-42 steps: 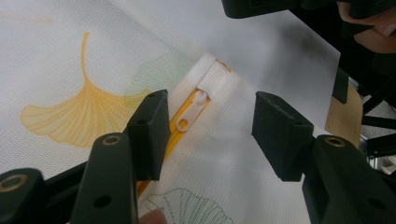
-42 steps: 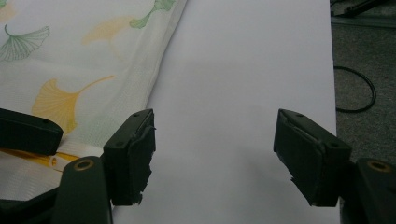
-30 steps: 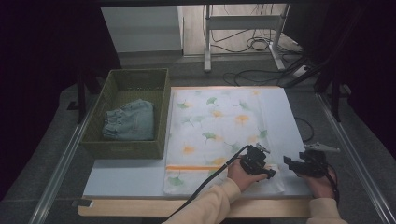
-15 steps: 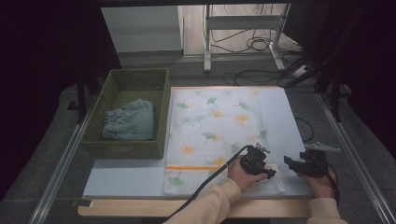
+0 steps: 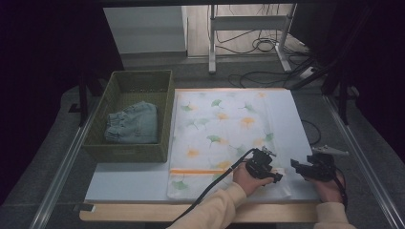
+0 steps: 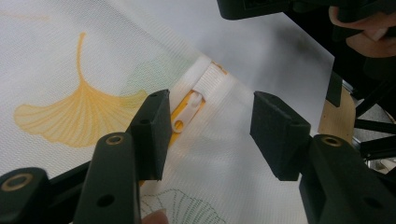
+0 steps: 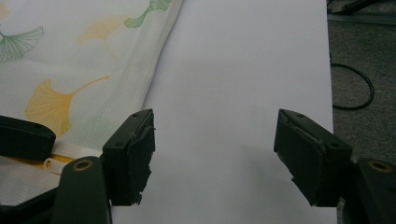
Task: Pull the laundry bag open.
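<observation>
1. Mesh bag (image 5: 224, 138): we record a white zip bag printed with ginkgo leaves, lying flat on the white board (image 5: 129, 183), right of the basket and reaching the board's near edge. We judge it is spread flat so the zip end can be reached.

2. Zip pull (image 6: 187, 109): a white tab at the end of an orange zip line, near the bag's near right corner. In the left gripper view it lies just ahead of the gap between the jaws, close to one pad, with no pad pressing on it.

3. Left gripper (image 5: 267, 175): we list it as released, jaws apart over the zip end, low over the mesh. We judge it is lined up to take the pull.

4. Right gripper (image 5: 300, 168): also released, jaws wide over bare board just beside the bag's right edge, holding nothing. We take it as waiting to steady the bag's corner.

5. Basket (image 5: 165, 119): a green woven bin, touching or just beside the bag's left edge. It contains one item, folded denim (image 5: 133, 123), pale blue, lying against the near wall.

6. Bag contents: we cannot tell; it lies flat and no bulge shows.

7. Surroundings: a table (image 5: 191, 212) edge under the board, and cables (image 5: 258, 45) on the floor beyond, well apart from the work.
</observation>
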The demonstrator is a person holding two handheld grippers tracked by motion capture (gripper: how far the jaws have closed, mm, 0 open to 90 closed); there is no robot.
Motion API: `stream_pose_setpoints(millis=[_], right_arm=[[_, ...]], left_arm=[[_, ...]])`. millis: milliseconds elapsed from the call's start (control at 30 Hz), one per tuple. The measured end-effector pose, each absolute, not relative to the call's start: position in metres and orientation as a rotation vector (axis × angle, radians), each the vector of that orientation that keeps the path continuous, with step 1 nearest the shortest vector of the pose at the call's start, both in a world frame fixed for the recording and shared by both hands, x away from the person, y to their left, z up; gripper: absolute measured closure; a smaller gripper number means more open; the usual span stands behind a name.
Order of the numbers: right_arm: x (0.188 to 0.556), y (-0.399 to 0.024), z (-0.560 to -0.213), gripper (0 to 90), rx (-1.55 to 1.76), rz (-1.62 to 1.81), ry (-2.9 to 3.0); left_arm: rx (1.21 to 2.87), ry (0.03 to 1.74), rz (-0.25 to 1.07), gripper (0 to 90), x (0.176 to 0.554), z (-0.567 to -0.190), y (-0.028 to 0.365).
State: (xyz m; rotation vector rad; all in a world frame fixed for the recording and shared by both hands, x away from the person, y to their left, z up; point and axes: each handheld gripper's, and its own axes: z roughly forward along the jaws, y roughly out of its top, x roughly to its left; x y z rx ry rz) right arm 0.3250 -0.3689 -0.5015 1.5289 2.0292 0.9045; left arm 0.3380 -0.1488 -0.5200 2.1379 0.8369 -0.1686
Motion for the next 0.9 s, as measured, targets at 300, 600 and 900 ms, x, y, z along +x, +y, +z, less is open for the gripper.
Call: stream_pose_setpoints(millis=[300, 600, 900], right_arm=[[0.3251, -0.3693, -0.5017, 29.3, 1.531, 0.908, 2.029], [0.3248, -0.3691, -0.5011, 29.3, 1.535, 0.913, 2.027], [0.3249, -0.3688, -0.5012, 29.3, 1.534, 0.911, 2.026]], left_arm=[[2.142, 0.837, -0.173, 50.1, 0.3378, -0.5203, -0.1500], [2.152, 0.834, -0.162, 59.0, 0.3384, -0.5221, -0.1539], [2.159, 0.851, -0.131, 72.2, 0.3414, -0.5231, -0.1556]])
